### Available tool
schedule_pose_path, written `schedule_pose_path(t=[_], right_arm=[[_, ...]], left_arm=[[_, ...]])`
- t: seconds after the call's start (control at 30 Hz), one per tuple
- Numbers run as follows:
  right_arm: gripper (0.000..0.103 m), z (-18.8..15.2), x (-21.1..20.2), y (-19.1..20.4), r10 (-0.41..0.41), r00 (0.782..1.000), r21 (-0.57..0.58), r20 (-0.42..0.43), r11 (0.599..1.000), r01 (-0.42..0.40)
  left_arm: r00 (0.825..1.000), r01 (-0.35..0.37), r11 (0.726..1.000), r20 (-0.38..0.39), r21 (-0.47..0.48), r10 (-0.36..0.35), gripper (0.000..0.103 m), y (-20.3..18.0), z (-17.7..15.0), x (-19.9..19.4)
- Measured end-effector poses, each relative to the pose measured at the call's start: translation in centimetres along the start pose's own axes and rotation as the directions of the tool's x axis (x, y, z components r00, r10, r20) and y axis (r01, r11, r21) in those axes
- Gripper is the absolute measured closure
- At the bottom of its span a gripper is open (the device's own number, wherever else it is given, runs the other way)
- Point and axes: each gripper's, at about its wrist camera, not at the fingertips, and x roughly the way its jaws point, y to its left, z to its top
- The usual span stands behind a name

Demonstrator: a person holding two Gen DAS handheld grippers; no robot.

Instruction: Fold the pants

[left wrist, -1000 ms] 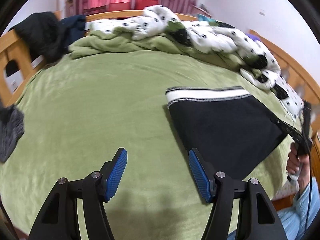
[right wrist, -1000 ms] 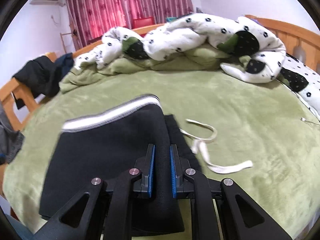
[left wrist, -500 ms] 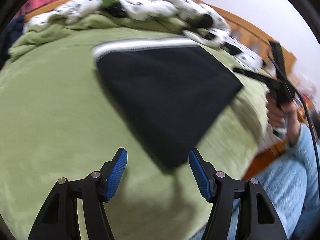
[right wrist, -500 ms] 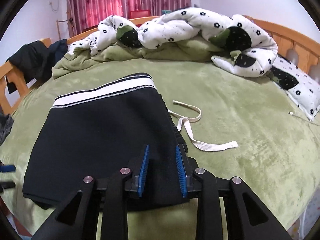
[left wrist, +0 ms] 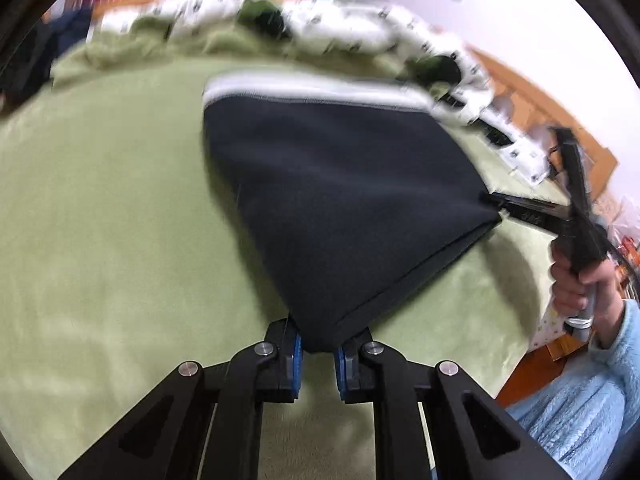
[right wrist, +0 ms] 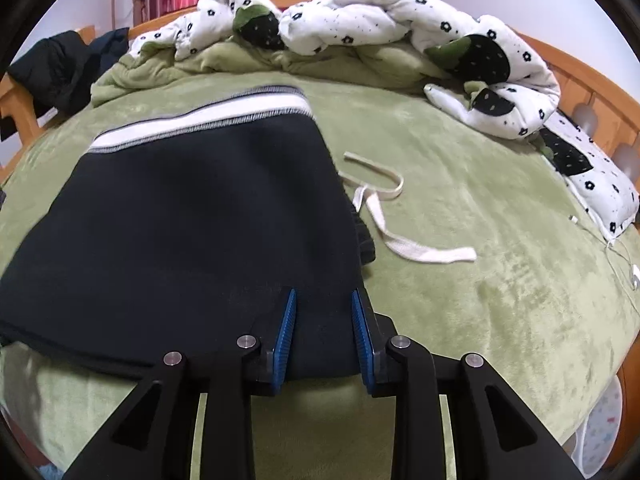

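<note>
The green bed [right wrist: 460, 208] carries the folded black pants [right wrist: 192, 224], which lie flat near its front edge, the white waistband far. The left gripper [left wrist: 318, 354], wide open a moment ago, now pinches the near left corner of the pants. The right gripper [right wrist: 323, 334] has loosened; its jaws stand narrowly apart around the right corner. Probably the next fold begins from the left.

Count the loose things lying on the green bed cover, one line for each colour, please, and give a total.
Black: 1, the folded pants
White: 2, the cloth drawstring and the thin cable near the right edge
White with black flowers: 1, the bunched quilt
Total: 4
</note>
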Motion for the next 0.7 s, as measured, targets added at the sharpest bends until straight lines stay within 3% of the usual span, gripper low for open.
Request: schedule_pose_path(t=[0.03, 0.1, 0.23, 0.3, 0.37, 0.43, 0.57, 0.7], right_arm=[[0.076, -0.2, 0.4, 0.3, -0.013, 1.000, -0.021, -0.011, 1.000, 0.013], [0.074, -0.3, 0.5, 0.7, -0.021, 1.000, -0.039, -0.008, 0.999, 0.021], [0.069, 0.3, -1.4, -0.2, 0.043, 0.999, -0.014, -0.002, 0.999, -0.044], [0.061, 1.1, -2.8, -1.0, 0.070, 0.997, 0.033, 0.036, 0.997, -0.072], [0.039, 2.1, -3.7, -1.7, 0.094, 0.993, 0.063, 0.078, 0.993, -0.099], [0.030, 3.4, -4.0, -2.4, 0.129, 0.985, 0.088, 0.114, 0.986, -0.139], [0.029, 6.1, -1.8, -2.5, 0.153, 0.985, 0.084, 0.085, 0.984, -0.160], [0.029, 8.5, 2.1, -2.0, 0.167, 0.985, 0.055, 0.040, 0.984, -0.169]], left_arm=[[0.999, -0.008, 1.000, -0.031, -0.001, 0.008, 0.089, 0.0, -0.4, 0.8], [1.000, -0.007, 1.000, 0.000, 0.009, 0.007, 0.086, 0.0, -1.3, 0.2], [0.994, 0.094, 0.995, -0.057, -0.036, -0.096, 0.067, 1.3, -1.5, -1.8], [0.996, 0.079, 0.996, -0.032, -0.048, -0.081, 0.059, 2.4, -1.5, -3.8], [0.998, 0.058, 0.997, 0.003, -0.055, -0.058, 0.047, 3.7, -1.0, -5.1], [0.998, 0.050, 0.995, 0.041, -0.081, -0.047, 0.044, 5.1, 0.4, -6.2], [0.994, 0.087, 0.981, 0.075, -0.173, -0.075, 0.040, 7.9, 4.5, -6.2], [0.990, 0.136, 0.960, 0.079, -0.245, -0.120, 0.035, 9.3, 8.6, -3.4]])
